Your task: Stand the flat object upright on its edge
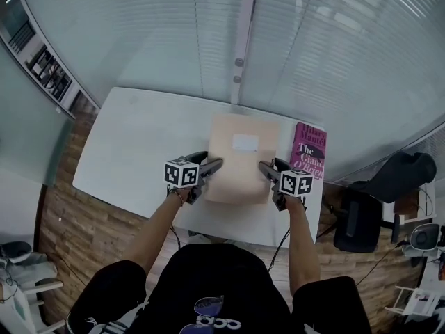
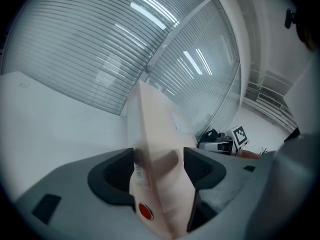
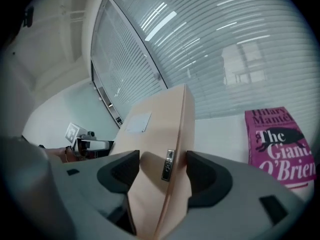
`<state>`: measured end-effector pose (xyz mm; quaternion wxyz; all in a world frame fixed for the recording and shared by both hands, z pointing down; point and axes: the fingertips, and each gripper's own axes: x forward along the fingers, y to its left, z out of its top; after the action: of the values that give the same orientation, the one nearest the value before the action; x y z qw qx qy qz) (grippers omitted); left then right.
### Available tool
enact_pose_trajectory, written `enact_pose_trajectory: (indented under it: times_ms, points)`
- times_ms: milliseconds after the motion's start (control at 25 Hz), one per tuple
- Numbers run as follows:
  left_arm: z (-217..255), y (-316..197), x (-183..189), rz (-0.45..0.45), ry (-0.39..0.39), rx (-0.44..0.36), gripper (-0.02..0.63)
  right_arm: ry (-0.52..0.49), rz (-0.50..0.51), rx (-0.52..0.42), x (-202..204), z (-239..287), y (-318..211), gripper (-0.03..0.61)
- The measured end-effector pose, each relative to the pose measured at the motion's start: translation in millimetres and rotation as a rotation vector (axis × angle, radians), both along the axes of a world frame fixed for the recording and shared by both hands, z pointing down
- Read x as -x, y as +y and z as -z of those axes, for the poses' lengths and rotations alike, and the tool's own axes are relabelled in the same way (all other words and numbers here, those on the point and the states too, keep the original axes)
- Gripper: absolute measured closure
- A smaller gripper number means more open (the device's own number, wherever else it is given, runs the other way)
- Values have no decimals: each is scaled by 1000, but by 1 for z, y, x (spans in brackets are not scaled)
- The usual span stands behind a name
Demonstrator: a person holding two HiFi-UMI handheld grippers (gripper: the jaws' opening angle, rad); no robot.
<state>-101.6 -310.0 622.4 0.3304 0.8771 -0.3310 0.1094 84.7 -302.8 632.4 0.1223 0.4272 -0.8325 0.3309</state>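
A flat tan cardboard package (image 1: 240,160) with a white label lies across the middle of the white table (image 1: 139,152). Each gripper holds one of its near corners. My left gripper (image 1: 213,166) is shut on the left corner, and in the left gripper view the package (image 2: 156,126) runs edge-on between the jaws of that gripper (image 2: 159,166). On the other corner my right gripper (image 1: 268,168) is shut. In the right gripper view the package (image 3: 155,116) passes between the jaws of that gripper (image 3: 161,166) and slopes away toward the blinds.
A pink book (image 1: 308,150) (image 3: 280,144) lies flat on the table just right of the package. A glass wall with blinds stands behind the table. A dark office chair (image 1: 365,211) is off the table's right end, over wood flooring.
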Motion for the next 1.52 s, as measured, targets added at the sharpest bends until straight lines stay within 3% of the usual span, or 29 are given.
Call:
enact_pose_trajectory:
  times_ms: [440, 720, 1520]
  points:
    - [59, -20, -13, -62, -13, -161, 293, 52, -30, -196, -16, 76, -17, 285]
    - [72, -29, -18, -79, -107, -257, 307, 215, -13, -281, -19, 83, -18, 299]
    - [79, -33, -28, -63, -101, -268, 314, 177, -62, -291, -30, 86, -16, 314]
